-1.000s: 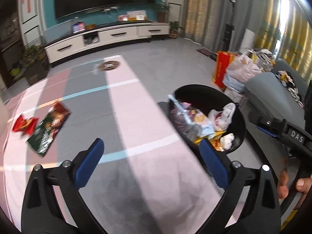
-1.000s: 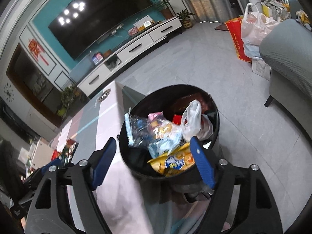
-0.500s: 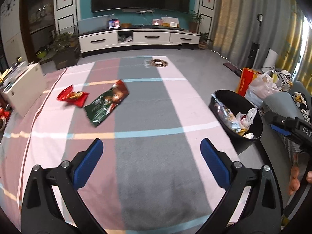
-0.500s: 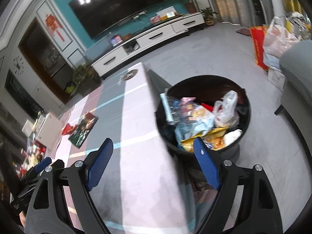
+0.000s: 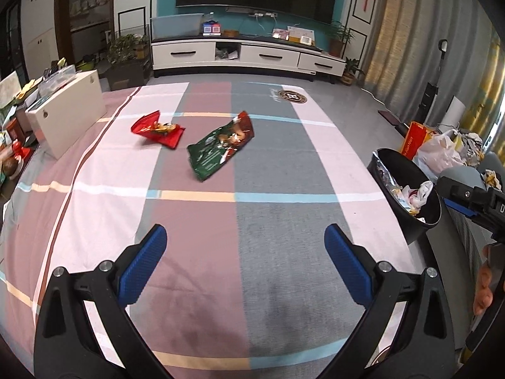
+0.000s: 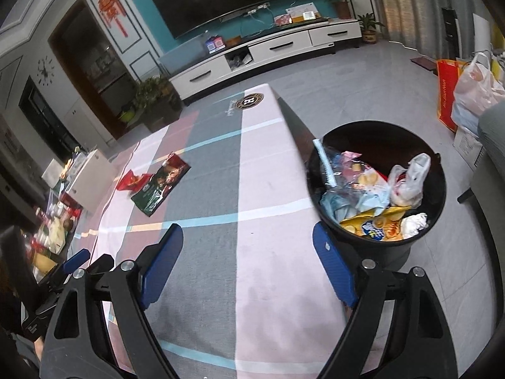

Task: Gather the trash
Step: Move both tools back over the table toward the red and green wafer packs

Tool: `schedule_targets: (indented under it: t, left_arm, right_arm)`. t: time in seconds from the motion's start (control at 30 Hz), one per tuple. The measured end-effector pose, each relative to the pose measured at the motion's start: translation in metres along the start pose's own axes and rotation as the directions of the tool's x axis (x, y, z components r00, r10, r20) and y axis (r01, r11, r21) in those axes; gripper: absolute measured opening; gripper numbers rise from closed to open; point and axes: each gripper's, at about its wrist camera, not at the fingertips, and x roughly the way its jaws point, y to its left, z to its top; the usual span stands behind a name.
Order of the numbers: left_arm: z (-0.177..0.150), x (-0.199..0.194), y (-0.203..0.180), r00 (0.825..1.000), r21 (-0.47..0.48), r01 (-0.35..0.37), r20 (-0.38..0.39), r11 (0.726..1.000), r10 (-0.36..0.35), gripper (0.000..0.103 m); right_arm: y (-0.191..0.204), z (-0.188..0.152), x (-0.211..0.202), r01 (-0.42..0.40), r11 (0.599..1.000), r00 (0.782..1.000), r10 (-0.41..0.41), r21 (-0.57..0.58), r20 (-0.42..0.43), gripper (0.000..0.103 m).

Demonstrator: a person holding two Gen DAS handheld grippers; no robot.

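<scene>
Two empty snack bags lie on the checked tablecloth (image 5: pixel 195 221): a red bag (image 5: pixel 157 129) and, to its right, a green bag (image 5: pixel 221 148). Both also show small at the left of the right wrist view, the red bag (image 6: pixel 132 180) behind the green bag (image 6: pixel 161 183). A black bin (image 6: pixel 410 246) full of wrappers stands on the floor off the table's right edge. My left gripper (image 5: pixel 244 237) hangs open over the near cloth, well short of the bags. My right gripper (image 6: pixel 247 235) is open and empty above the table's right part, beside the bin (image 5: pixel 410 208).
A white box (image 5: pixel 68 110) stands on the table's left edge, with cluttered goods beyond it. Plastic and red shopping bags (image 6: pixel 467 91) sit on the floor behind the bin, next to a grey sofa (image 6: pixel 492 145). A TV cabinet (image 5: pixel 246 55) lines the far wall.
Both views have swung left from the bin toward the table's middle. The bags now lie ahead of the left gripper, and the bin has slid to the right edge. Both grippers stay open.
</scene>
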Motion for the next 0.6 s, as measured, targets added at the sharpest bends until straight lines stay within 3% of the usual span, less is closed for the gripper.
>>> schedule_targets:
  t: [0.6]
  left_arm:
    - [-0.006,0.012,0.055,1.0,-0.113,-0.016,-0.023,0.994,0.013,0.1]
  right_arm:
    - [0.054,0.0,0.048,-0.03,0.997,0.996,0.023,-0.078,-0.088,0.083]
